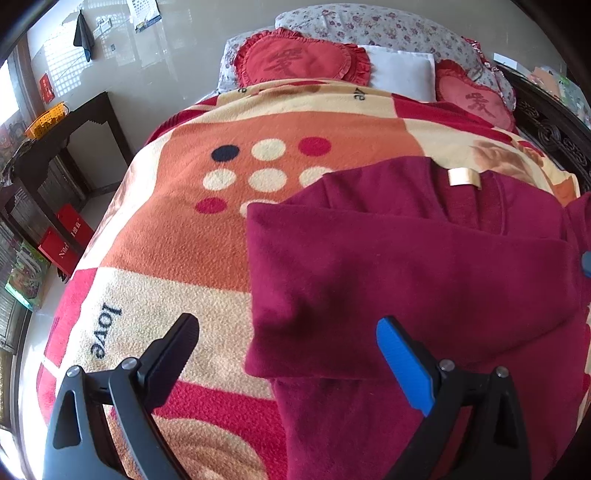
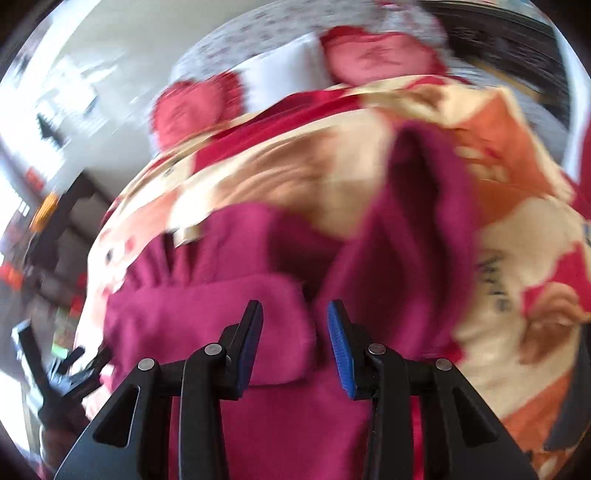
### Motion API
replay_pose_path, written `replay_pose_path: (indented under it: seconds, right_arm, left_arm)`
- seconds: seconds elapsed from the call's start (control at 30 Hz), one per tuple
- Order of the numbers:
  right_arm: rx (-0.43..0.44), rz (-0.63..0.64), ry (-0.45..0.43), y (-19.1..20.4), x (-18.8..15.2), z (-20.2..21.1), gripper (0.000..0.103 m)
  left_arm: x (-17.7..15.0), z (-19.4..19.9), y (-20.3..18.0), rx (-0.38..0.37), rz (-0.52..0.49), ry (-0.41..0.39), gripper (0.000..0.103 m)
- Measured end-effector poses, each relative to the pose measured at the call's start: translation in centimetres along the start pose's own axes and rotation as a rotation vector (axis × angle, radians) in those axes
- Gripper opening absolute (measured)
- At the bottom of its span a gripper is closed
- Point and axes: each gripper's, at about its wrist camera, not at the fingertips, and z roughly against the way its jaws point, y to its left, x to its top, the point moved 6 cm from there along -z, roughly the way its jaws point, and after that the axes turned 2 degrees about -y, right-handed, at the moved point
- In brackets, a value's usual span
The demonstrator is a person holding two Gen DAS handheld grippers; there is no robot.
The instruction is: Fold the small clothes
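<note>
A dark red fleece top (image 1: 424,266) lies on the patterned blanket (image 1: 184,240), its left sleeve folded across the body and a beige neck label (image 1: 464,178) at the collar. My left gripper (image 1: 288,332) is open and empty, hovering above the garment's left edge. In the blurred right wrist view the same top (image 2: 207,306) lies below my right gripper (image 2: 295,314), which is open with nothing between its fingers. The right sleeve (image 2: 424,236) stands bunched up ahead of it. The left gripper (image 2: 66,369) shows at the lower left there.
The bed carries two red heart cushions (image 1: 303,59), a white pillow (image 1: 402,70) and a floral pillow (image 1: 369,26) at its head. A dark wooden side table (image 1: 55,147) and red boxes (image 1: 66,236) stand on the floor to the left. A carved dark headboard (image 1: 554,125) is on the right.
</note>
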Motion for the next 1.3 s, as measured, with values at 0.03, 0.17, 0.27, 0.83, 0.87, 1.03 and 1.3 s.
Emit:
replay_pose_path:
  seconds: [0.03,0.17,0.27,0.83,0.87,1.03,1.3]
  right_arm:
    - [-0.009,0.032,0.017,1.0,-0.3,-0.9,0.017]
    - [-0.068,0.099,0.032,2.1,-0.8,-2.8,0.017]
    - [-0.058,0.127,0.057,2.3,-1.1,-4.1,0.017]
    - [-0.147,0.115,-0.002,0.3,-0.3,-3.0,0.019]
    - [-0.136,0.098,-0.016,0.4,-0.2,-2.7,0.019]
    - [-0.178,0.100,-0.013,-0.1,-0.5,-2.6,0.020]
    - [-0.149,0.095,0.060,-0.5,-1.3,-4.8,0.019]
  left_arm:
    - [0.0,-0.2,0.2,0.002,0.001,0.003,0.100]
    - [-0.4,-1.6,1.5,0.014,0.034,0.032,0.100]
    - [-1.0,-2.6,2.1,0.005,0.064,0.060,0.100]
    - [-1.0,-2.4,1.9,0.006,0.058,0.053,0.100]
    - [-1.0,-2.4,1.9,0.005,0.056,0.053,0.100]
    - [-1.0,-2.4,2.0,0.001,0.063,0.053,0.100]
    - [-1.1,-2.3,2.1,0.001,0.062,0.053,0.100]
